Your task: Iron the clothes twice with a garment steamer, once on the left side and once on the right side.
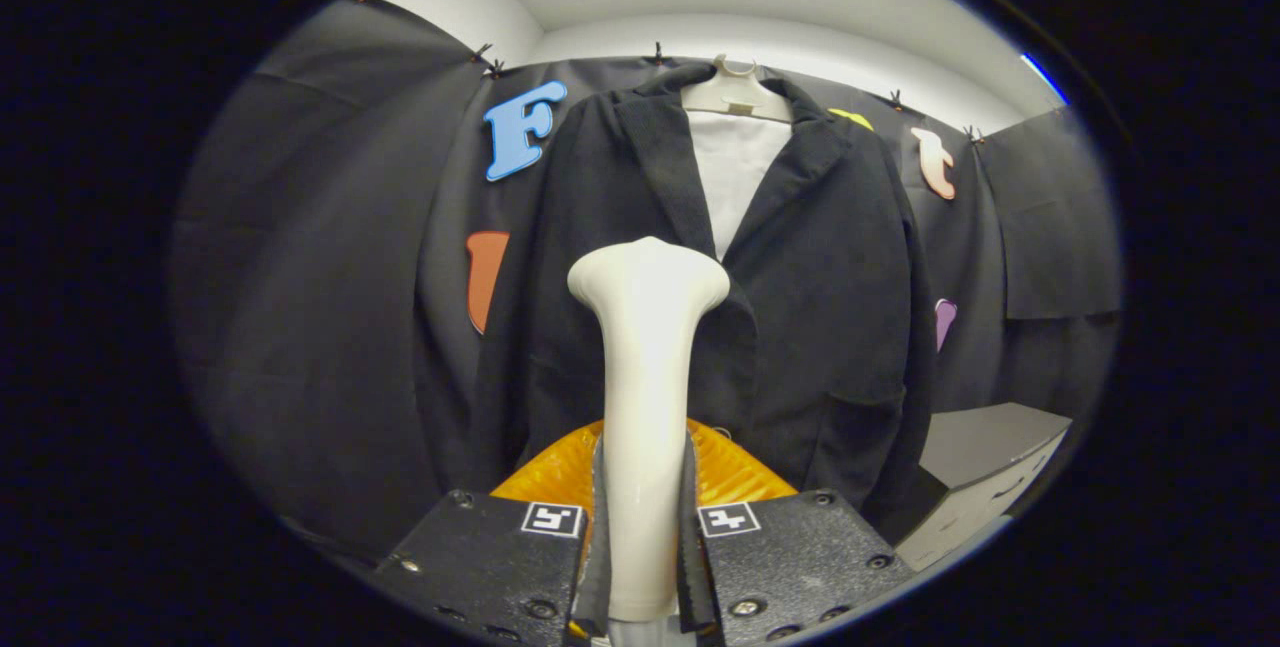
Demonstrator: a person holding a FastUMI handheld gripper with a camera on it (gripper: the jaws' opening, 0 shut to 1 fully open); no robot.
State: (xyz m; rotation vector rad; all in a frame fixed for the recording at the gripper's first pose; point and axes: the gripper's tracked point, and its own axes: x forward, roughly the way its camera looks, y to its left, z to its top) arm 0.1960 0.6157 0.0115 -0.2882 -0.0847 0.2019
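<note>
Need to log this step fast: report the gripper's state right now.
Gripper: shut on the steamer handle, both fingers pressing its sides; steamer head points up toward the hanging black jacket.

Tongs [642, 527] clamp steamer [645, 347], facing hanging jacket [800, 307].

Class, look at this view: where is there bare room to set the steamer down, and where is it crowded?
The flat top of the grey cabinet, beside the jacket's hem, looks bare. Straight ahead is crowded: the gripper is shut on the steamer, whose head stands in front of the jacket on its hanger, above an orange ribbed thing.
</note>
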